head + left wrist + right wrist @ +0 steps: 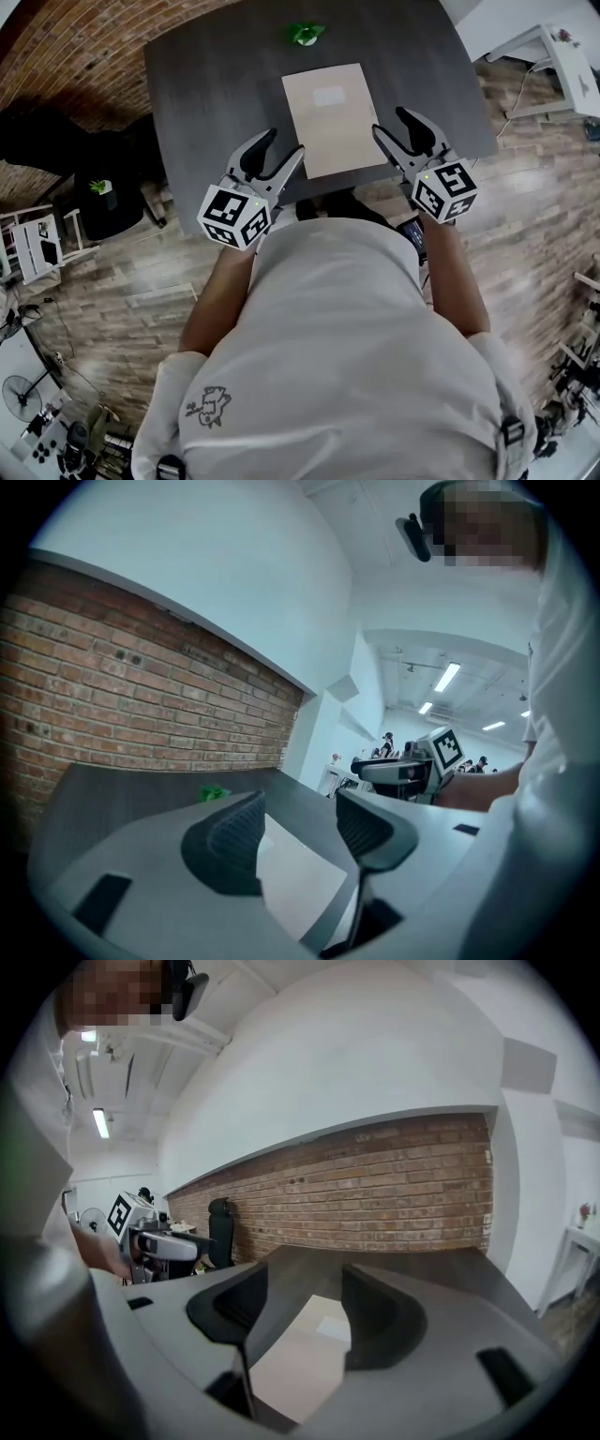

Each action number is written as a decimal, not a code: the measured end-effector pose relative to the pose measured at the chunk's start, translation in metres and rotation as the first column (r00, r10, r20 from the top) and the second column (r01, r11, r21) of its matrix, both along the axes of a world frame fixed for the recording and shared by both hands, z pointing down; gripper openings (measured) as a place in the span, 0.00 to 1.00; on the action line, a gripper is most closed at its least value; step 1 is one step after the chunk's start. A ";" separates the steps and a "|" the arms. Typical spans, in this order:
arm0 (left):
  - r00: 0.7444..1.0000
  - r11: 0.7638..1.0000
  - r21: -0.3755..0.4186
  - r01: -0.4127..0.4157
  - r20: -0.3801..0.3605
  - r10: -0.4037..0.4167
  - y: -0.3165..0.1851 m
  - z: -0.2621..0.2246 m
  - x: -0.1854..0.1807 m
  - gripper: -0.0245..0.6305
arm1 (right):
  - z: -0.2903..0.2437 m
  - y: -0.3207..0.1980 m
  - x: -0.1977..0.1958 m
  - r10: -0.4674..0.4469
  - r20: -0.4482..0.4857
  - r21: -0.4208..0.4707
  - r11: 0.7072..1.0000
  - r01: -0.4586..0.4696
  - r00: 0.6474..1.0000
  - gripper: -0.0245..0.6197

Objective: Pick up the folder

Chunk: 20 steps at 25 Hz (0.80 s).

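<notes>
Beige card folder (330, 117) flat on desk (206, 84): probably light, thin, floppy; pinch opposite side edges. Left claw (284, 145), right claw (391, 124) both spread, empty.

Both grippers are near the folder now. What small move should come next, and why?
The folder lies flat on the table, not yet gripped. The left gripper and right gripper flank its near edge, both open and empty. Probably ease both forward onto its near corners.
</notes>
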<state>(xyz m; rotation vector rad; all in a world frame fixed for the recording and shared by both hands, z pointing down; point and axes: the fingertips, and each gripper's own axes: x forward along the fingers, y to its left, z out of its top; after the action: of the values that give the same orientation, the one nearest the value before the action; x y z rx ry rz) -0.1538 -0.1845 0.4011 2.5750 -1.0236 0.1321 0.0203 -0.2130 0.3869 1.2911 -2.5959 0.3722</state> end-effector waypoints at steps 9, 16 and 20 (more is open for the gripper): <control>0.999 0.996 -0.079 0.032 0.045 -0.029 -0.023 0.040 0.001 0.40 | 0.043 -0.027 0.002 -0.042 -0.003 -0.103 0.994 0.042 0.999 0.44; 0.998 0.985 -0.164 0.044 0.058 -0.035 -0.037 0.076 0.012 0.41 | 0.088 -0.040 0.000 -0.099 -0.024 -0.208 0.974 0.092 0.995 0.44; 0.996 0.975 -0.213 0.065 0.076 -0.050 -0.046 0.099 0.012 0.41 | 0.119 -0.047 0.001 -0.127 -0.035 -0.275 0.955 0.113 0.991 0.44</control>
<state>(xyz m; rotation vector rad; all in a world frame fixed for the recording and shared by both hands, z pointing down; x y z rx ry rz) -0.1418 -0.2306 0.4998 2.3575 -1.0460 0.3040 0.0217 -0.2600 0.5055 1.0312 -2.4583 0.6390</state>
